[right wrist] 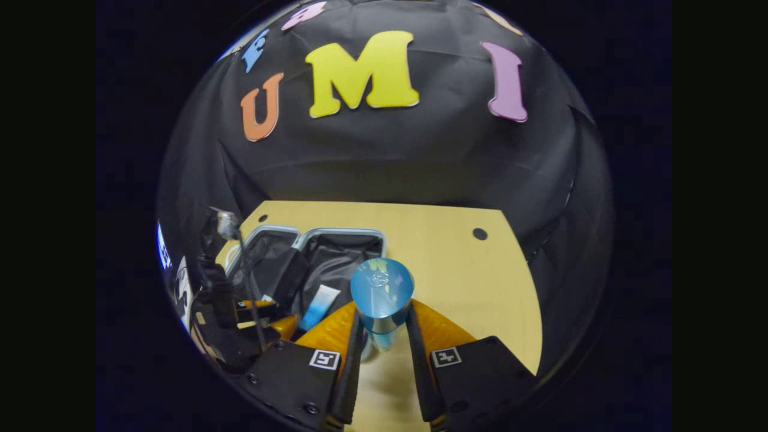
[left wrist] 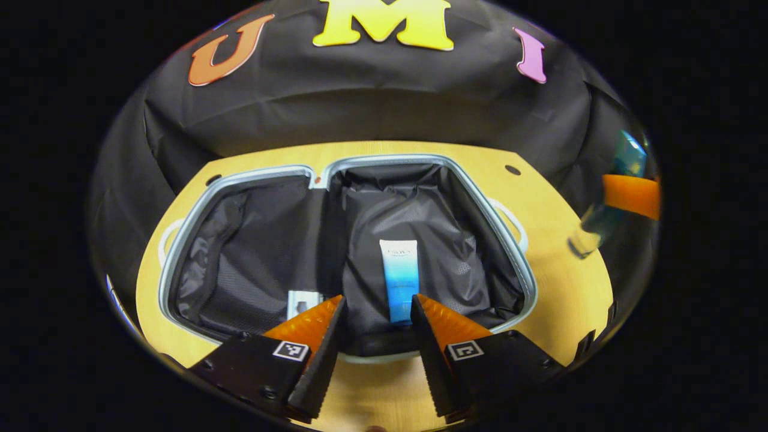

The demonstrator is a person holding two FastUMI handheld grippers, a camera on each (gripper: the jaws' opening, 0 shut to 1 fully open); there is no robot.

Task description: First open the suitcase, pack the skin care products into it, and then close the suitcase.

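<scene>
Suitcase (left wrist: 336,174) lies fully open on the wooden table (left wrist: 558,300), both dark-lined halves flat, its pale rim running from nine o'clock round to three o'clock in the left gripper view. A white-and-blue tube (left wrist: 401,279) rests in the right-hand half, near six o'clock of that compartment. A small pale box (left wrist: 303,302) sits in the left-hand half, partly behind one finger. The left gripper (left wrist: 377,307) hovers over the near rim with its fingers spread and nothing between them. At three o'clock, out over the table's edge, the other gripper carries a blue bottle (left wrist: 606,210), blurred and tilted.

In the right gripper view, the right gripper (right wrist: 384,327) pinches that blue bottle (right wrist: 382,294) at the centre, both fingers pressing its lower body, the wide cap towards the camera. The suitcase (right wrist: 342,235) lies at ten o'clock of the bottle, well apart from it, with the tube (right wrist: 318,306) visible inside. The left gripper (right wrist: 264,312) and the hand holding it show at nine o'clock.

Assessment: opening appears complete; packing is under way, with the bottle yet to go in. Risks: the smooth, top-heavy bottle may slip or pivot between the fingers in transit; it may strike the rim on entry; released upright on soft lining, it may topple or roll. The left gripper waits in the likely path.
</scene>
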